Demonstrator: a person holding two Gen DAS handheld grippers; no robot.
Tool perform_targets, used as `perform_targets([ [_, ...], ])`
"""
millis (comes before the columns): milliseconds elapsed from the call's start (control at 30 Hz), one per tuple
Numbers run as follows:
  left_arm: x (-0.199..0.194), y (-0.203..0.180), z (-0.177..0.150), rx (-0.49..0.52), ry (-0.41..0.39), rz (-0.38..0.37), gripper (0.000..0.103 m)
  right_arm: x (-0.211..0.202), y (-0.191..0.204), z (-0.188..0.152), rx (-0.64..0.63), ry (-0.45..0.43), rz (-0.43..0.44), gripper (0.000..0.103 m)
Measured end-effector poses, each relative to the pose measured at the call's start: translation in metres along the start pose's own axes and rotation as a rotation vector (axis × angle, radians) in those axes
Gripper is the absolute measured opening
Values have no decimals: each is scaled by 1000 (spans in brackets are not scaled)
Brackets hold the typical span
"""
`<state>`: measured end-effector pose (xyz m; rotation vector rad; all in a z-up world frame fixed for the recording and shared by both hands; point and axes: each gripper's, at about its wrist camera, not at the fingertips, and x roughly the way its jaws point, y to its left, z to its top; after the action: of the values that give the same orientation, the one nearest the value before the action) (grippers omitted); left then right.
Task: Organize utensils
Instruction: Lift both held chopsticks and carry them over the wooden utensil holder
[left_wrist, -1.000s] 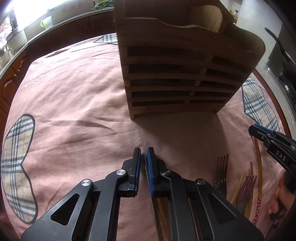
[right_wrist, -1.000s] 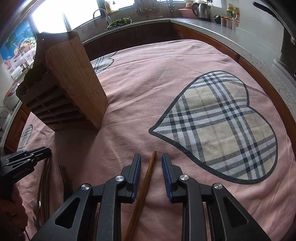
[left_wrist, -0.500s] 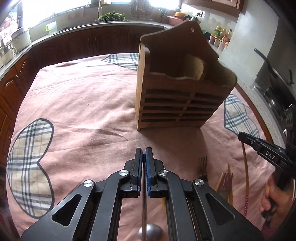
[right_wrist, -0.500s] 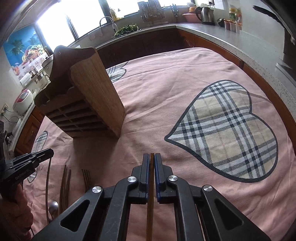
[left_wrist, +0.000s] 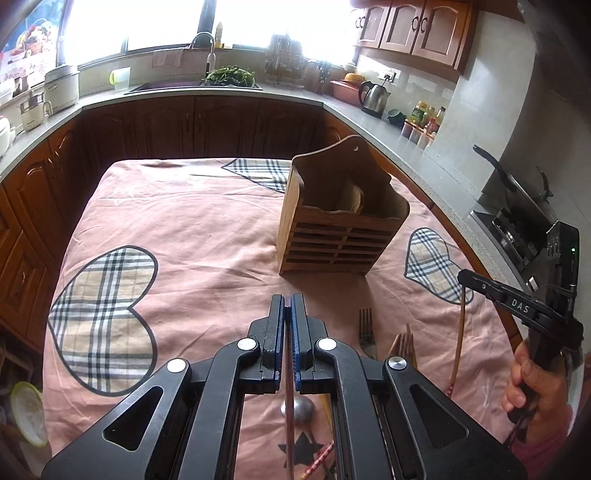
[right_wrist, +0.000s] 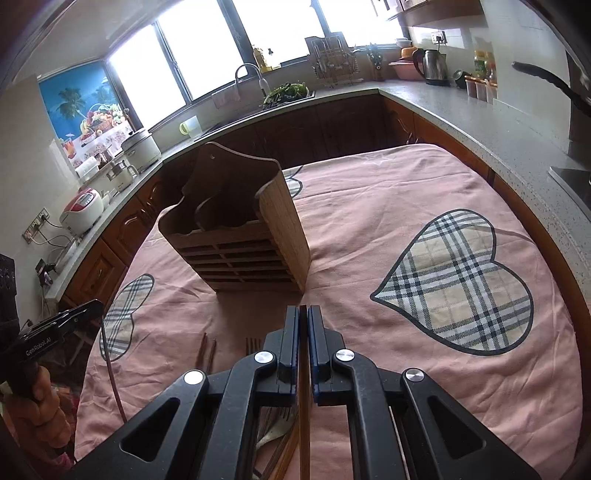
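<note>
Above pink cloth (left_wrist: 207, 240), hand-held grippers clamping chopsticks

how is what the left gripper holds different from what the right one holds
The left gripper is shut on a thin metal spoon handle, bowl hanging below; the right gripper is shut on a thicker brown wooden chopstick. Both are long, slim and lifted off the pink tablecloth.

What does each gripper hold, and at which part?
Left gripper: spoon, by its thin handle. Right gripper: wooden chopstick, near its upper end.
</note>
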<state>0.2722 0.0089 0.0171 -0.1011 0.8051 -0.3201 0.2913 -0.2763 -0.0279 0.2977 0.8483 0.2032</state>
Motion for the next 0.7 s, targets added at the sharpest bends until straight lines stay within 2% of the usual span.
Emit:
perform_targets([
  [433,-64,1,-15,-14,-116,-18,3,-44,25,-2,-27,-76,52,5],
  [700,-86,2,-16,-17,-171,-21,3,-63,36,0,-40,-118,70,5],
])
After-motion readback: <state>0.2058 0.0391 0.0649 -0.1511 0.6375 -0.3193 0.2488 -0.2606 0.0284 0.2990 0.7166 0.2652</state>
